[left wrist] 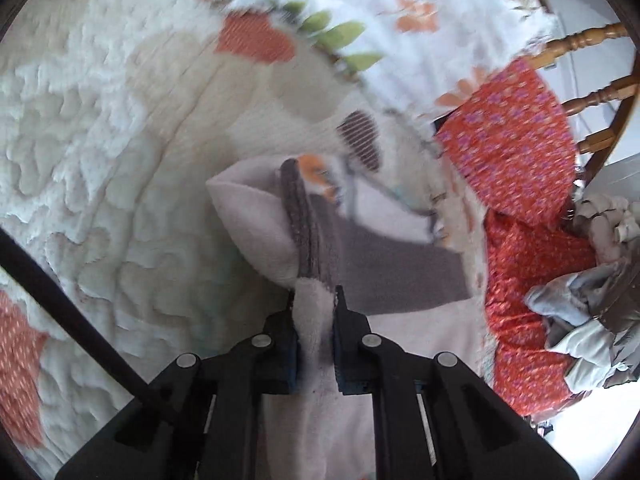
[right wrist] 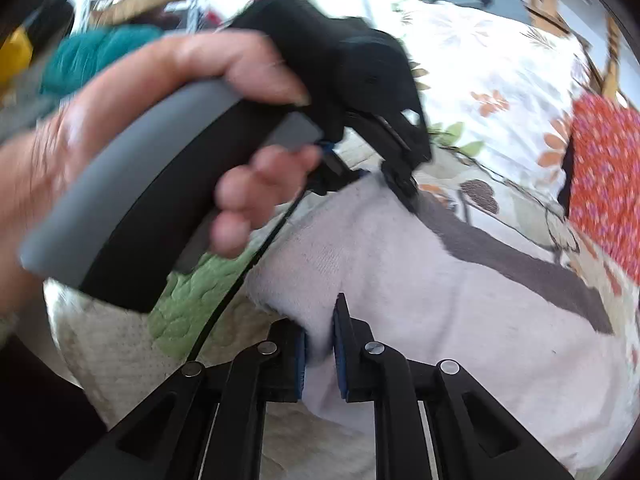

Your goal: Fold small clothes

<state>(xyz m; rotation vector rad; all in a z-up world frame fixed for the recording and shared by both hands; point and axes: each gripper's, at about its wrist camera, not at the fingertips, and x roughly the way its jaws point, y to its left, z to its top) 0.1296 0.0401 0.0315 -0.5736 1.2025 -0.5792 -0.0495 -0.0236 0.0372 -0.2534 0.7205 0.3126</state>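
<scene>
Through the left wrist camera, I am looking down at a pale pink fleece garment (left wrist: 256, 220) with a grey-brown trim, lying on a quilted floral bedspread (left wrist: 100, 140). My left gripper (left wrist: 314, 300) is clamping a fluffy edge of that garment, its jaws pressing the fabric from both sides. A red patterned cloth (left wrist: 516, 148) is lying to the right, with crumpled grey fabric (left wrist: 584, 312) beside it and a wooden chair (left wrist: 592, 96) standing behind.

Through the right wrist camera, I am seeing my right gripper (right wrist: 320, 320) pinching another edge of the same garment (right wrist: 440, 300), the pink fleece bunching between its closed blue pads. Across the frame, a person's hand (right wrist: 140, 120) is gripping the grey-and-black handle of the left gripper (right wrist: 408, 194), whose tip is touching the garment's far edge. The red cloth (right wrist: 604, 180) is showing at the right, and the picture is blurring here.
</scene>
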